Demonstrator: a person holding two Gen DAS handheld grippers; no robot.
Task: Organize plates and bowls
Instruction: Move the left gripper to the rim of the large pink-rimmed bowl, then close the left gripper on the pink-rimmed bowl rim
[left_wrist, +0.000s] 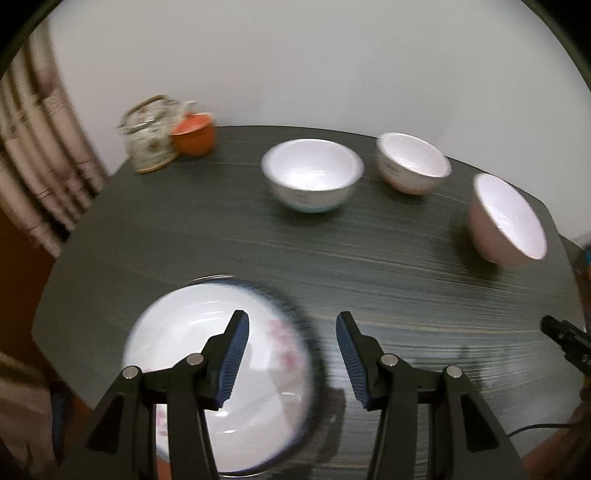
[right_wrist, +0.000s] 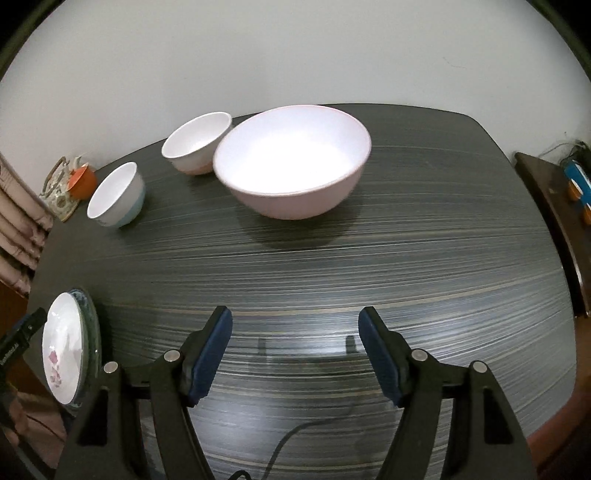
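The tabletop (right_wrist: 406, 258) is dark grey with fine pale streaks along its grain. In the left wrist view, at about ten o'clock, a glass teapot (left_wrist: 149, 138) with a patterned body and a hoop handle stands near the far corner, and an orange lidded pot (left_wrist: 194, 136) is just beside it. A striped curtain (left_wrist: 33, 147) hangs at nine o'clock. A plain white wall (left_wrist: 332, 66) fills the twelve o'clock side.
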